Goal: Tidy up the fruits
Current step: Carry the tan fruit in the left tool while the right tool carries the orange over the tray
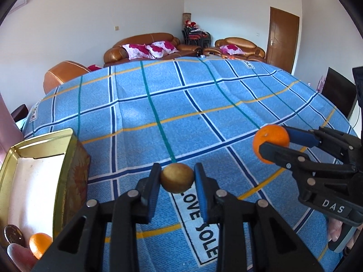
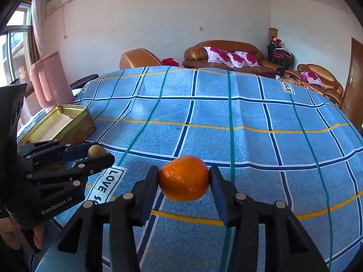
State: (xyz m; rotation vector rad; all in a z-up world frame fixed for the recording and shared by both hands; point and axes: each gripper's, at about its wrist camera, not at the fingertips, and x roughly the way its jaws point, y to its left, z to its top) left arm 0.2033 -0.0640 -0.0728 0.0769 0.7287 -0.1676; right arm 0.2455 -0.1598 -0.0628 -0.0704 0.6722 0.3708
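Note:
My left gripper (image 1: 177,179) is shut on a small round tan-brown fruit (image 1: 177,178), held just above the blue checked cloth; the right wrist view shows the same gripper (image 2: 99,153) and fruit (image 2: 96,151) at the left. My right gripper (image 2: 183,179) is shut on an orange (image 2: 183,178), lifted off the cloth; in the left wrist view that gripper (image 1: 272,142) and orange (image 1: 268,141) are at the right. A gold tin box (image 1: 68,158) stands open at the left, holding another orange (image 1: 39,244) and a dark round fruit (image 1: 13,238).
The blue checked cloth (image 2: 226,117) covers the whole table. A pink jug (image 2: 51,79) stands behind the tin (image 2: 74,127). Brown sofas (image 2: 226,54) sit beyond the table's far edge. A hand (image 1: 20,256) shows at the lower left.

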